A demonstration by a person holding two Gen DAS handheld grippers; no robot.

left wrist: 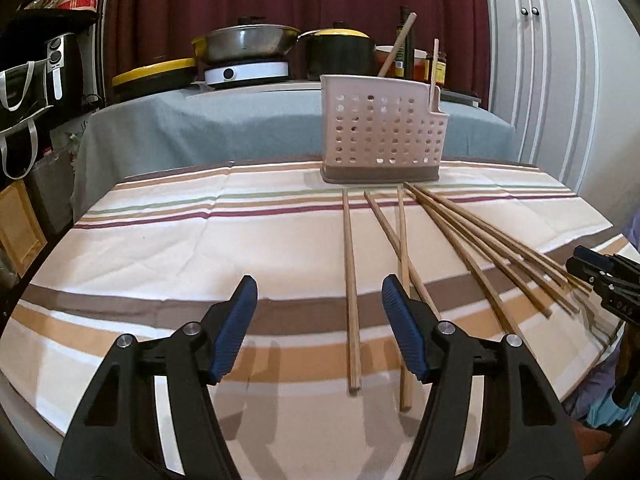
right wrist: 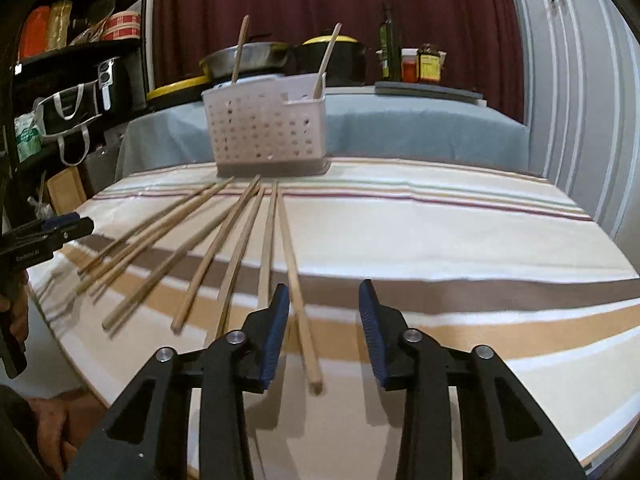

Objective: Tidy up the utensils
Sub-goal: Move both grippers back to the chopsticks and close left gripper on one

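Both the left gripper (left wrist: 319,294) and right gripper (right wrist: 324,300) are hovering with jaws apart and empty over chopsticks (right wrist: 298,292) fanning across the striped cloth (left wrist: 160,240) before the holder (left wrist: 380,136), so straddling one stick squarely is advisable.

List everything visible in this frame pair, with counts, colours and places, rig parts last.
Wooden chopsticks: about eight, tan, fanned flat on the cloth before the caddy.
White perforated plastic utensil caddy: one, brown base, far end of the cloth; two wooden sticks stand in it.
Striped tablecloth: one, cream with brown, tan, green, maroon bands.
Steel pan: one, on a white hotplate behind.
Black pot with yellow lid: one, beside the pan.
Bottles and jars: several, back right.
Left gripper: black, blue pads, open.
Right gripper: same, open.
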